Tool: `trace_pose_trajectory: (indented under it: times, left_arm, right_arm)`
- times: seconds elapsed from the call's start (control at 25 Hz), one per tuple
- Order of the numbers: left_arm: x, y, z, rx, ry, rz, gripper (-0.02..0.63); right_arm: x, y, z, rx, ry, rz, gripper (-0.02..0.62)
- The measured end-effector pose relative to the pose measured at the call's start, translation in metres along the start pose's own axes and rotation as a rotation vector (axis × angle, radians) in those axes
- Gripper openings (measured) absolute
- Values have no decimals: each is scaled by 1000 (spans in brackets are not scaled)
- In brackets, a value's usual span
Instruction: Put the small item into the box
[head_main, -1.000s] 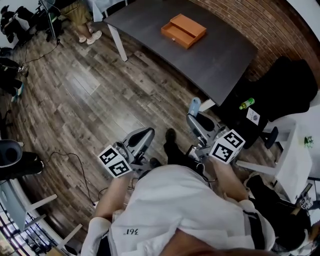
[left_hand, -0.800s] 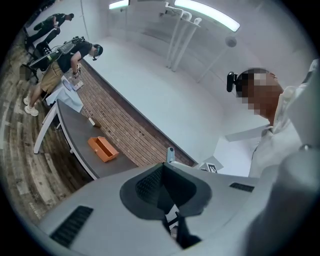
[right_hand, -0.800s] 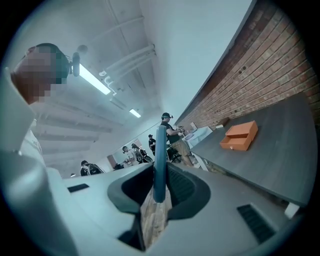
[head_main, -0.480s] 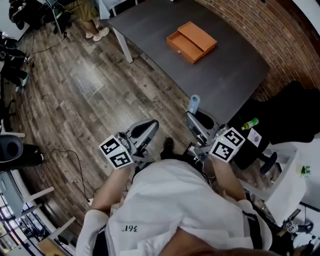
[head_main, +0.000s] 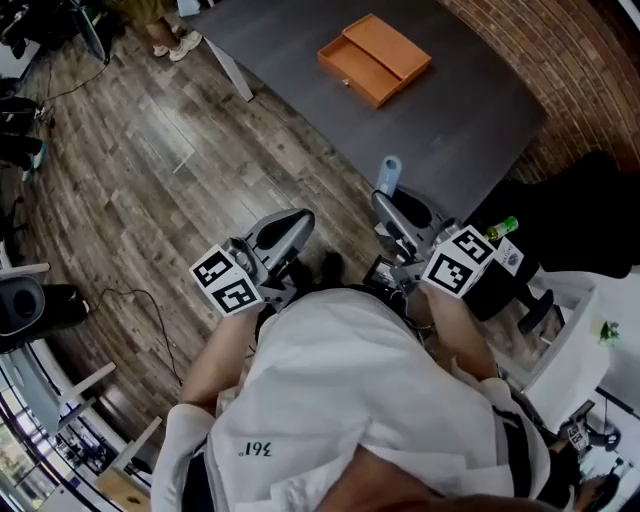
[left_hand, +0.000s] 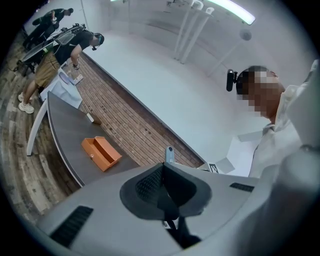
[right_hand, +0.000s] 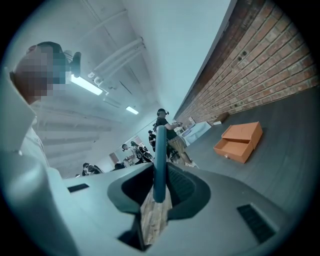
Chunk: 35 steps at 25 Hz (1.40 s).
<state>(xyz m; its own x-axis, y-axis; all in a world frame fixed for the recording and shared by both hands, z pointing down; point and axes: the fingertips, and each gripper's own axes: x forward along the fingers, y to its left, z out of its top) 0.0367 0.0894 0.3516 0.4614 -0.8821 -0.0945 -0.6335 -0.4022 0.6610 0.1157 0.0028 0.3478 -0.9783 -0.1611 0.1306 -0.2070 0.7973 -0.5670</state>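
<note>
An orange box (head_main: 375, 58) with its drawer pulled out lies on the dark grey table (head_main: 450, 130); it also shows as the orange box (left_hand: 101, 153) and the orange box (right_hand: 240, 141) in the two gripper views. My right gripper (head_main: 385, 205) is held close to my body, short of the table's near edge. It is shut on a small blue stick-like item (head_main: 389, 175), which stands up between the jaws as the blue item (right_hand: 160, 160). My left gripper (head_main: 295, 222) hangs over the wood floor, jaws pressed together with nothing between them.
A brick wall (head_main: 560, 60) runs behind the table. A black chair or bag (head_main: 570, 210) and a green bottle (head_main: 500, 228) sit at the right, beside white furniture (head_main: 575, 340). Another person's feet (head_main: 170, 45) stand at the table's far end. A black bin (head_main: 20, 305) stands at the left.
The view has shifted a little between frames, and the table's near edge now lies closer to my grippers. Both grippers keep their place by my body, the right still holding the blue item.
</note>
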Motion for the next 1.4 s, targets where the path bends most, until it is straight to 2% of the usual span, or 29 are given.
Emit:
trace_pose_trajectory:
  times: [0.2,0.44,0.72,0.92,1.2,1.4]
  left_arm:
    - [15,35,12,-28,37,-35,9]
    - [52,84,43,-53,124,-145,9]
    - [77,139,93,-58,244,-250,9]
    - [87,165,112,-68,285,-297,9]
    - [106,188,117,-82,322,-319,9]
    - [124,192,118,-70,311,-300,9]
  right_arm:
    - [21,-18,5,-6,3,-58,89]
    - [57,-56,18,9,-29,-197,89]
    - [121,-79,43,-1,-41,-309,89]
    - [147,-88,48,-13,-43,-369,89]
    - [153,-111,54,-32,-38,-452,89]
    - [145,-130,64,-22,-38,-449,89]
